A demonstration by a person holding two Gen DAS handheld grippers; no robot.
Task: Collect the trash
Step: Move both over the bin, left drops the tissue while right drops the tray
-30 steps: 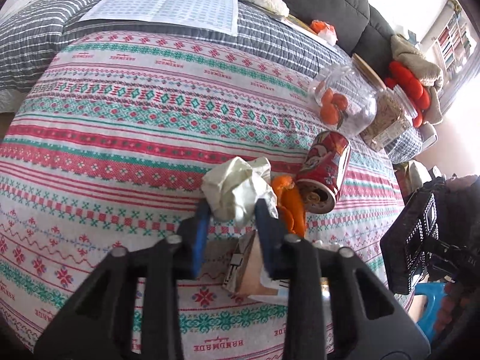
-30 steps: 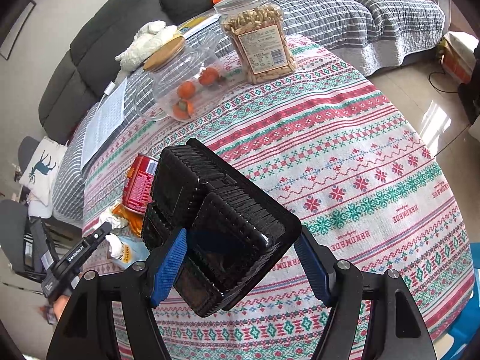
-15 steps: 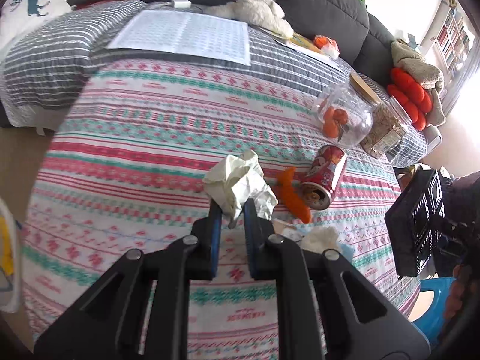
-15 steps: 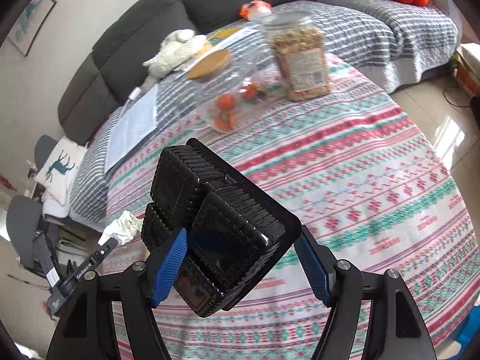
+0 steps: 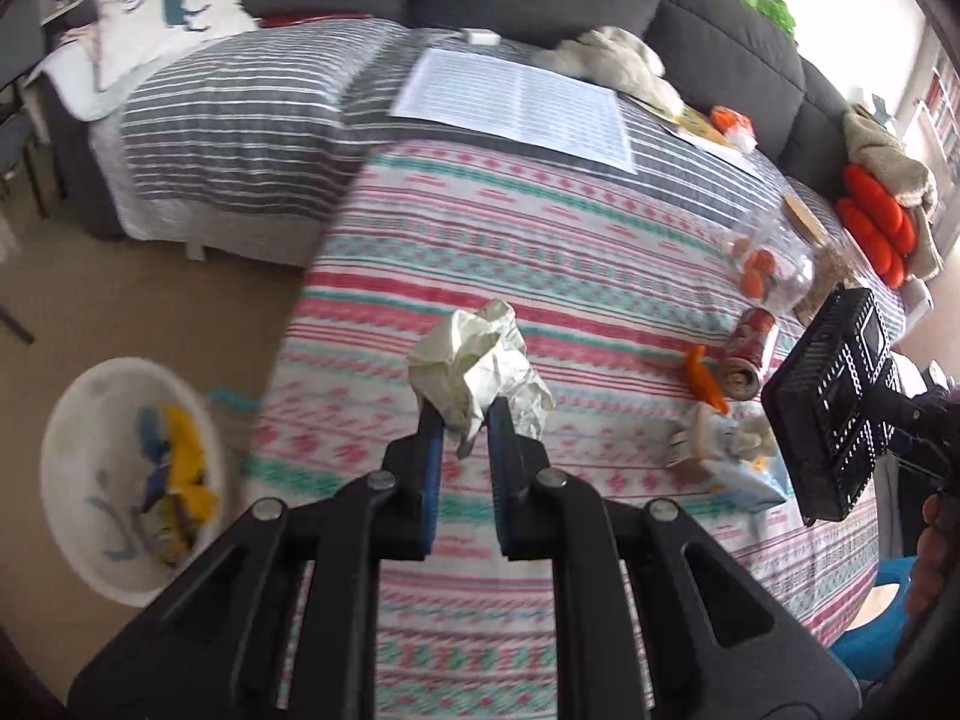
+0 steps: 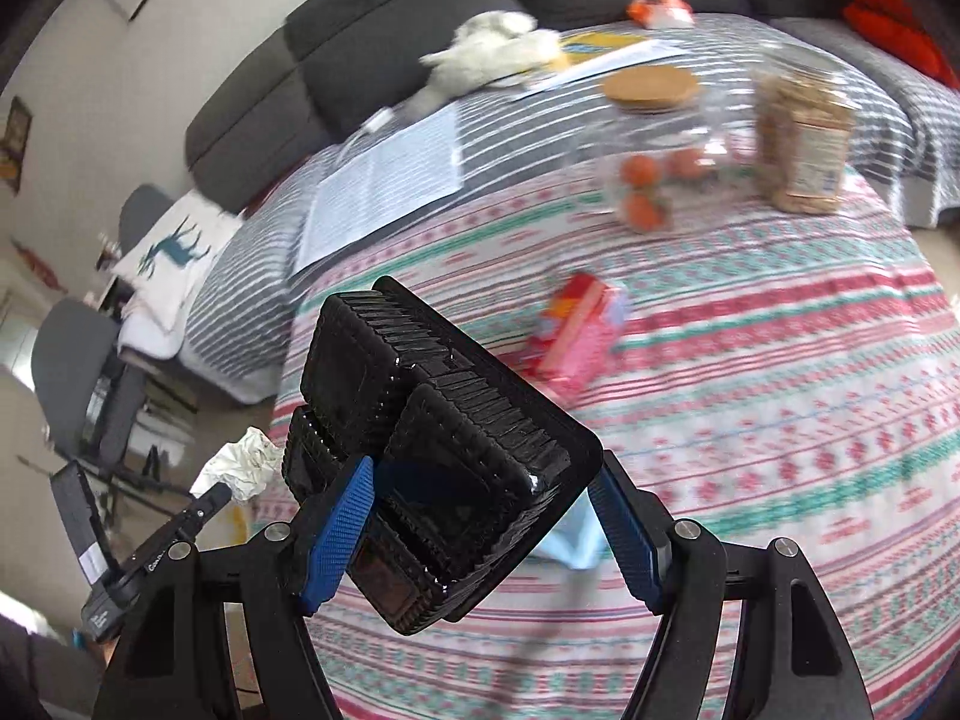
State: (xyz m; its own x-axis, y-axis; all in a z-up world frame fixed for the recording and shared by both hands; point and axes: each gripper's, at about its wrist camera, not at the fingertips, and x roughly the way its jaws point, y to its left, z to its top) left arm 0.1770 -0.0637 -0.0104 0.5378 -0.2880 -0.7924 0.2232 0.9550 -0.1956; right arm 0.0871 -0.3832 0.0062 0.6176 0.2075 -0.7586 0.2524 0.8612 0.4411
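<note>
My left gripper (image 5: 465,420) is shut on a crumpled white paper ball (image 5: 474,360), held up over the left edge of the patterned table (image 5: 540,240). On the floor to the lower left stands a white bin (image 5: 72,420) with yellow and blue scraps inside. My right gripper (image 6: 486,516) is shut on a black plastic tray (image 6: 432,432), tilted on edge between its blue pads; the tray (image 5: 834,402) also shows at the right of the left wrist view. The paper ball (image 6: 240,468) and left gripper (image 6: 198,510) appear at the lower left of the right wrist view.
A red can (image 5: 750,348), orange peel (image 5: 702,381) and wrappers (image 5: 720,450) lie on the table's right part. A clear jar with oranges (image 6: 648,180) and a snack jar (image 6: 804,138) stand further back. A grey sofa with a printed sheet (image 5: 516,102) is behind.
The left gripper closed on the paper ball, lifted it and carried it left past the table edge; the bin came into view. The right gripper moved the same way with the tray.
</note>
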